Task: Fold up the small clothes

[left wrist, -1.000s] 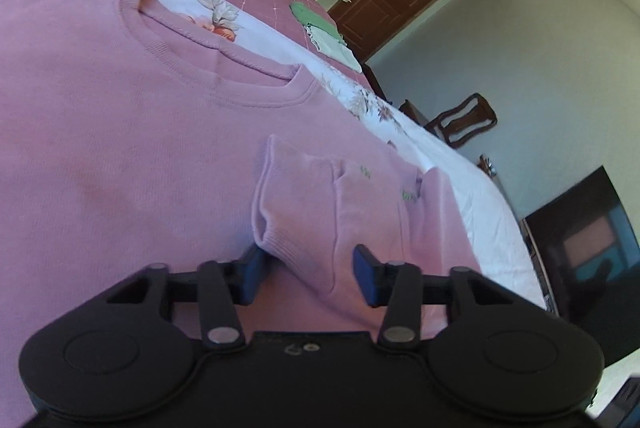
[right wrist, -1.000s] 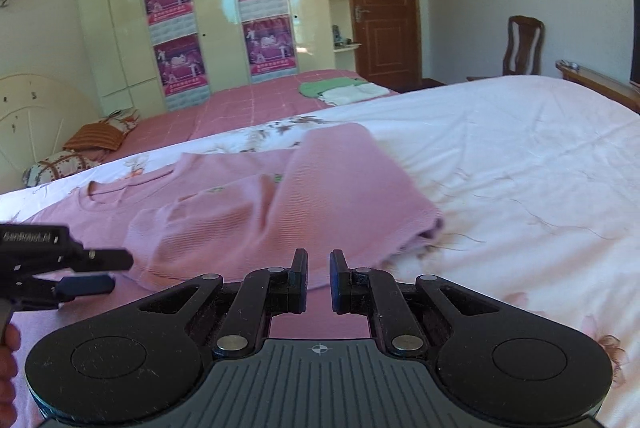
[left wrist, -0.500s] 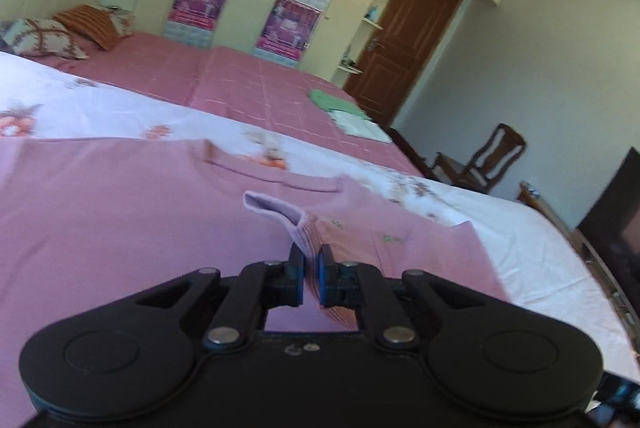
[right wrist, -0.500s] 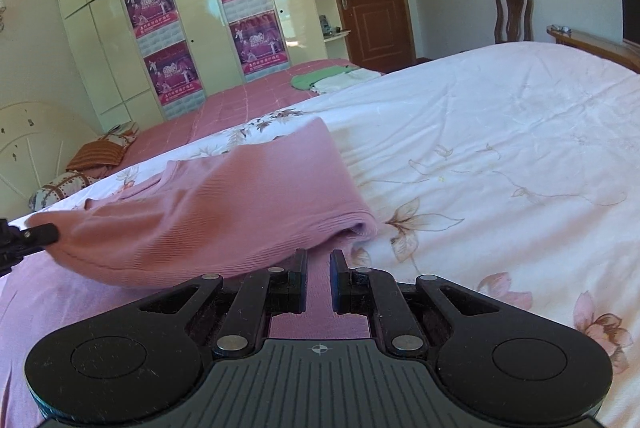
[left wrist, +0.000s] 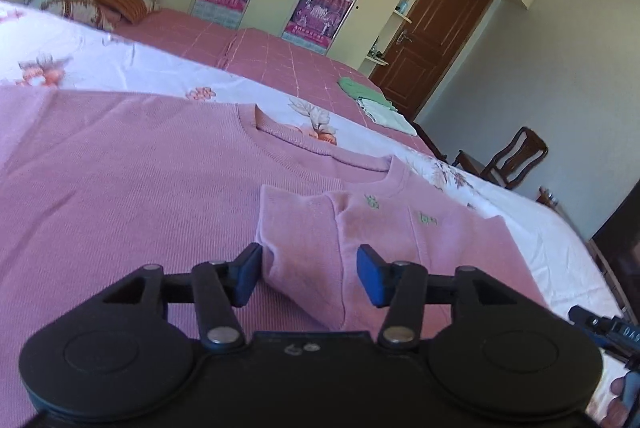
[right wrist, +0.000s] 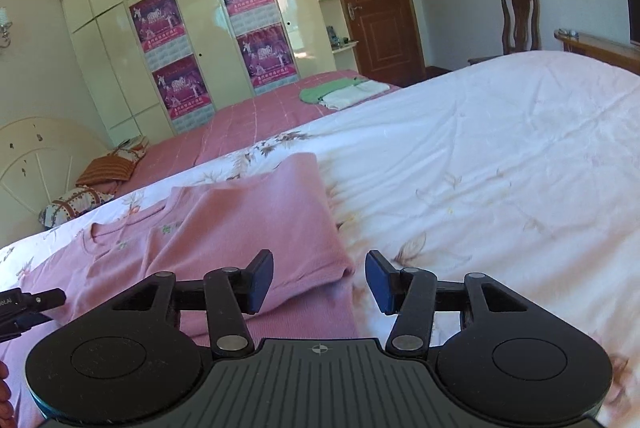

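A pink knit sweater (left wrist: 120,188) lies spread on the white flowered quilt (right wrist: 500,168). Its right side and sleeve are folded inward as a flap (left wrist: 400,240) on top of the body. My left gripper (left wrist: 309,278) hangs low over the near end of that flap. Its jaws are opening, and the fabric lies loose between the blue pads without being pressed. My right gripper (right wrist: 319,282) is opening too, with the folded edge of the sweater (right wrist: 256,220) running between its fingers, untouched. Each gripper shows at the edge of the other's view: the left gripper (right wrist: 32,302) and the right gripper (left wrist: 604,326).
Folded green and white clothes (right wrist: 340,92) lie on the pink bedspread (left wrist: 280,68) behind. Pillows (left wrist: 100,4) sit by the headboard. A wooden chair (right wrist: 520,20), a brown door (right wrist: 372,0) and a dark screen (left wrist: 624,248) stand past the bed's foot.
Half a second ago both grippers were shut on the sweater's folded side, holding it lifted. Now both sets of jaws stand apart and the flap lies flat on the sweater.
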The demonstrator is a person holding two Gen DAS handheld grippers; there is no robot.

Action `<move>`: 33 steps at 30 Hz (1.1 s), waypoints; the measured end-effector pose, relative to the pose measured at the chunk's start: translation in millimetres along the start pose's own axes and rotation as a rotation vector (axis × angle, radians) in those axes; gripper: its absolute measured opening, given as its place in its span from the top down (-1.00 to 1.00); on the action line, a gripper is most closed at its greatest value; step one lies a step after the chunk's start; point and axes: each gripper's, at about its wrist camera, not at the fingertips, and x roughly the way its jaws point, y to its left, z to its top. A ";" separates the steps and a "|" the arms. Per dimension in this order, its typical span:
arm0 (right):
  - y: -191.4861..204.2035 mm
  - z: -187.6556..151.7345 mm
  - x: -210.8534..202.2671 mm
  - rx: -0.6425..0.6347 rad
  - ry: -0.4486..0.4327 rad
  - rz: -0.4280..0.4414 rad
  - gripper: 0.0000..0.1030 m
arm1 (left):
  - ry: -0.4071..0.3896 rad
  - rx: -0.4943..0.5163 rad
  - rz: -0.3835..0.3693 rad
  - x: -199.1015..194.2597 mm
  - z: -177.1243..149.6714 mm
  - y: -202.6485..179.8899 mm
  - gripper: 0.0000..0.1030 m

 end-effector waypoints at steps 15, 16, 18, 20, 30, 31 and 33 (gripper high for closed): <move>-17.4 -6.6 52.4 -0.120 0.096 -0.039 0.05 | -0.093 0.007 0.092 1.5 -17.3 4.8 0.83; -16.6 -5.9 52.7 -0.129 0.101 -0.040 0.05 | -0.090 -0.005 0.088 0.8 -15.2 6.7 0.62; -18.1 1.7 51.0 -0.125 0.104 -0.027 0.05 | -0.107 0.002 0.098 -3.3 -9.1 8.6 0.12; -20.3 11.2 48.3 -0.125 0.072 -0.011 0.05 | -0.111 0.024 0.133 -0.5 -1.0 7.0 -0.30; 1.8 63.7 112.4 -0.199 0.038 0.073 0.75 | -0.056 0.107 0.241 15.6 8.7 3.0 0.38; 3.9 67.1 120.8 -0.205 0.045 0.078 0.75 | -0.054 0.108 0.227 16.7 10.1 1.0 0.00; 5.1 72.1 137.0 -0.212 0.055 0.064 0.75 | -0.047 0.136 0.217 19.2 11.1 -6.4 -0.28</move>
